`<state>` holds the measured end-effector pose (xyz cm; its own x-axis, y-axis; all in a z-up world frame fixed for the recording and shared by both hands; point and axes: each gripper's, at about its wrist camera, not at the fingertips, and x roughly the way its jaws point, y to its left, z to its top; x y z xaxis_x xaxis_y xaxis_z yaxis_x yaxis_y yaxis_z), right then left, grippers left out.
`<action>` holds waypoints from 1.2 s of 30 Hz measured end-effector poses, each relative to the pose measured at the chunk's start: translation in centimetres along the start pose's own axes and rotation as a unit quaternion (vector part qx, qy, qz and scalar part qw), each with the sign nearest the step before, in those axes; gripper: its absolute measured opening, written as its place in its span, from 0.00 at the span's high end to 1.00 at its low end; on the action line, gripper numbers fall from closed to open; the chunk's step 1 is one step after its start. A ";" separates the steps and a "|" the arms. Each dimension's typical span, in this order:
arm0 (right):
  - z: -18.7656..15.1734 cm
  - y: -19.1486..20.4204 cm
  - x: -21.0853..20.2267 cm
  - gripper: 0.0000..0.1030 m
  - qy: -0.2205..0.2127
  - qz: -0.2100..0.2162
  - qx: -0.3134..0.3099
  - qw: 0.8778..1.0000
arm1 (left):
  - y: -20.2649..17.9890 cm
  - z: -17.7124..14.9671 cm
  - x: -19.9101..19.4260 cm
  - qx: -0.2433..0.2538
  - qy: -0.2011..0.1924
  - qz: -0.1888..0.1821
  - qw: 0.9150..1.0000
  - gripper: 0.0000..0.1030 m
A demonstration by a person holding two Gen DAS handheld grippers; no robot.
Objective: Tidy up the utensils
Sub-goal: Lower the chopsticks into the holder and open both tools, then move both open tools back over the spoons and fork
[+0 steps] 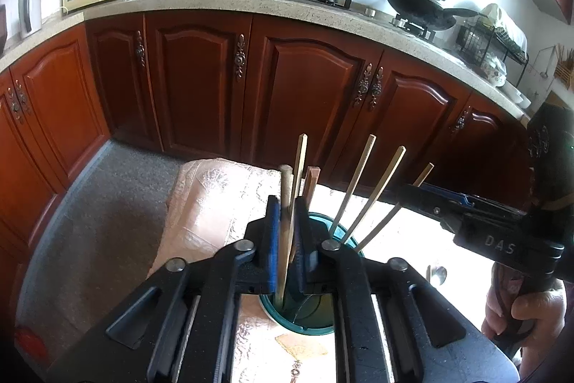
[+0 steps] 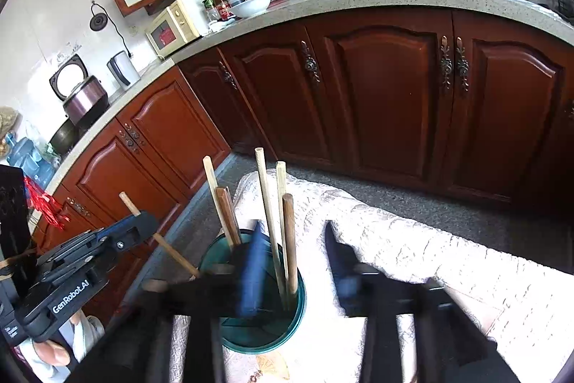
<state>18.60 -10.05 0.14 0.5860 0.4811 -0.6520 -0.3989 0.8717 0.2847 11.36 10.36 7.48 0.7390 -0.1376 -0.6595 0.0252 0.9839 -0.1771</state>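
Left gripper (image 1: 287, 232) slightly parted around loose chopsticks (image 1: 287, 239) in the green cup (image 1: 308, 322); right gripper (image 2: 297, 261) wide apart, empty.

The left claw (image 1: 288, 239) is matte black plastic, with blue pads on the inner faces of its two fingers, round silver pivot screws along angular black linkage arms and pale rails running back toward the camera; seen from the other side, its body carries white "GenRobot.AI" lettering. The right claw (image 2: 297, 261) is built the same way, black with blue finger pads, and its housing shows raised "DAS" letters, a small silver screw and a tan band around the grip. The hand (image 1: 527, 314) on that grip wears a light, pink-patterned cuff.
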 end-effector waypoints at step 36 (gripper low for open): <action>-13.5 -4.1 -14.4 0.58 -0.038 -0.133 0.021 0.990 | -12.5 -9.8 -4.6 0.091 -0.023 -0.012 0.996 0.51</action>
<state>2.28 -21.85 -1.08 0.7179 0.2381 -0.6541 -0.1948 0.9709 0.1396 1.10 -2.46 5.60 0.7668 -0.1592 -0.6218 0.1608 0.9855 -0.0541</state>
